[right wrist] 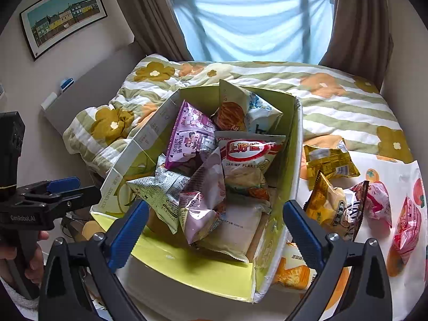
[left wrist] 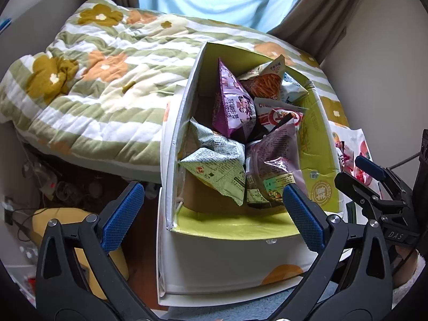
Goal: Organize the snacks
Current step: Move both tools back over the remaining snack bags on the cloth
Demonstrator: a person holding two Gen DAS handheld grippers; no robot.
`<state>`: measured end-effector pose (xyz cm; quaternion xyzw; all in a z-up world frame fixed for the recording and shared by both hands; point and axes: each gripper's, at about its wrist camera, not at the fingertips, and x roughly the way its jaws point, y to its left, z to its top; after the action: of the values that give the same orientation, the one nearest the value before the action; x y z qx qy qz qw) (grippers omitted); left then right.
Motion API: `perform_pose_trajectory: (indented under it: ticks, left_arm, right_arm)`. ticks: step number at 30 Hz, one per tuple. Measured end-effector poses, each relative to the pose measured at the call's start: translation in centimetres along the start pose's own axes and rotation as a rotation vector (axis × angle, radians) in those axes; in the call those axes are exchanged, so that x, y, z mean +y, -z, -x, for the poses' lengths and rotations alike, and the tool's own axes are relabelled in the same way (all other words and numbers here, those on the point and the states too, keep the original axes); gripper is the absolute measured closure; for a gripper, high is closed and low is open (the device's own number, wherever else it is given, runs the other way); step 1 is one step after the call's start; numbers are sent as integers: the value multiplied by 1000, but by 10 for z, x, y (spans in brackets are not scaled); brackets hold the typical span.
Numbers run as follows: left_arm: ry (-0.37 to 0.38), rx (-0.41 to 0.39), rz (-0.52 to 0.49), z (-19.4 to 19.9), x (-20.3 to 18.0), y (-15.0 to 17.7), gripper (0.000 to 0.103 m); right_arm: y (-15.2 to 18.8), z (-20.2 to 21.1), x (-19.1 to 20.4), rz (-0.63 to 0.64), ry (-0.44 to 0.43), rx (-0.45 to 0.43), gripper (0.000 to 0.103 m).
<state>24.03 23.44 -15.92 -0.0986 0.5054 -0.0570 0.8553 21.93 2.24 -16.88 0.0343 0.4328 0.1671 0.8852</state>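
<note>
An open cardboard box (left wrist: 313, 133) (right wrist: 149, 256) with a green lining stands on the bed and holds several snack bags: a purple bag (left wrist: 235, 101) (right wrist: 190, 136), a grey-green bag (left wrist: 216, 165) (right wrist: 160, 187), a pale purple bag (left wrist: 270, 165) (right wrist: 203, 200) and a shrimp flakes bag (right wrist: 246, 160). My left gripper (left wrist: 214, 214) is open and empty above the box's near edge. My right gripper (right wrist: 214, 227) is open and empty over the box. Loose bags lie to the right of the box: yellow ones (right wrist: 329, 160), pink ones (right wrist: 406, 227) and an orange one (right wrist: 294, 267).
A flowered quilt (left wrist: 93, 80) (right wrist: 347, 99) covers the bed behind the box. A printed cloth (right wrist: 401, 176) lies under the loose bags. Curtains and a blue sheet (right wrist: 254, 24) hang at the window. Clutter and a yellow cushion (left wrist: 80, 240) lie on the floor at left.
</note>
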Motion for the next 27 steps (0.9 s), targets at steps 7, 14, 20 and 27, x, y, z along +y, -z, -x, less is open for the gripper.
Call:
perform_pose_trajectory:
  ticks: [7, 14, 20, 27]
  left_arm:
    - [61, -1, -30, 1, -7, 2, 0]
    - [111, -9, -90, 1, -37, 4, 1]
    - [128, -40, -156, 8, -90, 8, 1]
    - [135, -36, -177, -3, -175, 32, 1]
  right_arm:
    - [7, 15, 2, -14, 36, -6, 3]
    - [17, 47, -18, -75, 82, -54, 3]
    - [26, 83, -63, -125, 140, -95, 3]
    - [46, 115, -134, -135, 229, -75, 3]
